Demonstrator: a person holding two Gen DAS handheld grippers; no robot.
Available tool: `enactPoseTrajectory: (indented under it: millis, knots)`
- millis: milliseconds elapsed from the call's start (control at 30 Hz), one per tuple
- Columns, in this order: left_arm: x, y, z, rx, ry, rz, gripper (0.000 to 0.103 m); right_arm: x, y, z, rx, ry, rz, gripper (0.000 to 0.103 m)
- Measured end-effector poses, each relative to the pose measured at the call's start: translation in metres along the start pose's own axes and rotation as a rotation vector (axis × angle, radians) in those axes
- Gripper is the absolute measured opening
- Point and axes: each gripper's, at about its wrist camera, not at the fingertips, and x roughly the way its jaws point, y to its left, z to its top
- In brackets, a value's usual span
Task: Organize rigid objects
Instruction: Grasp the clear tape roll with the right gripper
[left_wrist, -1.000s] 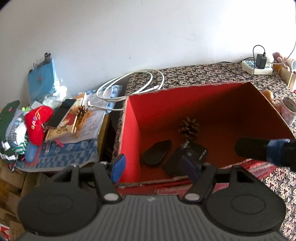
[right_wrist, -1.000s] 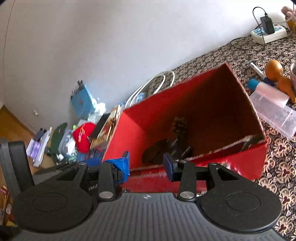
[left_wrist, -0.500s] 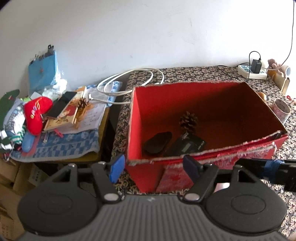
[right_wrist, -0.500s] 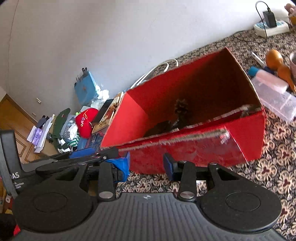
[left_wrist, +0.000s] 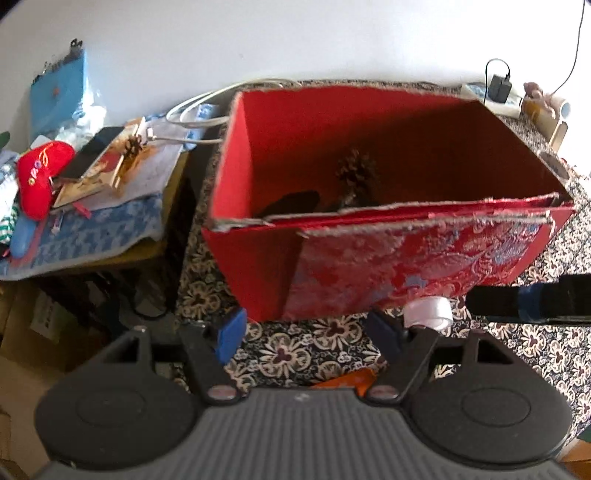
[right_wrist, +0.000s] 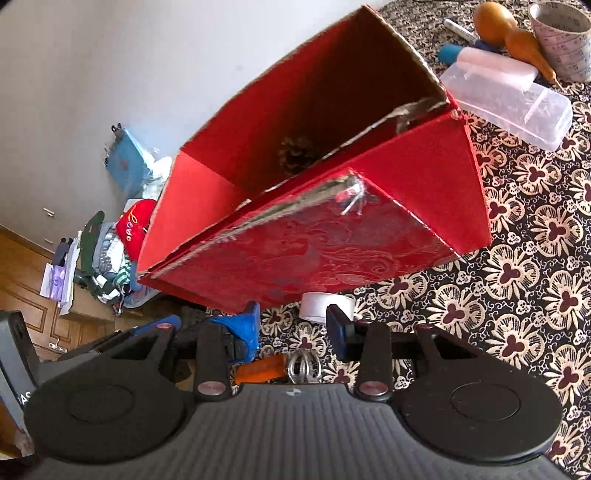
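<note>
Just in front of the red box (left_wrist: 369, 229), touching or nearly touching its near wall, a small white roll of tape (left_wrist: 427, 313) lies on the patterned tablecloth (left_wrist: 295, 350); it looks like the next loose piece to tidy away. Short and round, it has no real long axis, and I cannot tell whether its hole faces up or sideways. Inside the box a pine cone (left_wrist: 356, 173) and a dark flat thing (left_wrist: 291, 203) already rest on the floor, so the box serves as the collecting bin. Both claws hang low before the box wall, pointing down at the cloth. The right claw (right_wrist: 293, 325) stands part open and empty, the tape just beyond its tips, probably lined up to pinch it. The left claw (left_wrist: 308, 332) is wide open with nothing between its jaws, which have just been widening. Right of the box lies a clear plastic case (right_wrist: 509, 96).
</note>
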Motion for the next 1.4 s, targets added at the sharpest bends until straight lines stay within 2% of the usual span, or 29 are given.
enactPoseTrajectory:
  millis: [367,800,1033,1267,1400]
  knots:
    - [0.023,-0.015,-0.002,0.023,0.075,-0.003,0.084,0.004,-0.017,-0.001,0.063,0.039,0.006,0.024]
    - [0.039,-0.026,-0.002,0.043,0.105,-0.05,0.085,0.004,-0.028,-0.002,0.088,0.068,0.001,0.024]
    - [0.047,-0.034,-0.003,0.055,0.097,-0.123,0.085,0.006,-0.037,0.004,0.104,0.077,0.011,0.024]
    - [0.049,-0.039,-0.005,0.08,0.052,-0.213,0.087,0.015,-0.065,0.015,0.259,0.099,0.086,0.024]
    - [0.052,-0.042,-0.004,0.08,0.05,-0.282,0.088,0.019,-0.072,0.022,0.272,0.104,0.101,0.024]
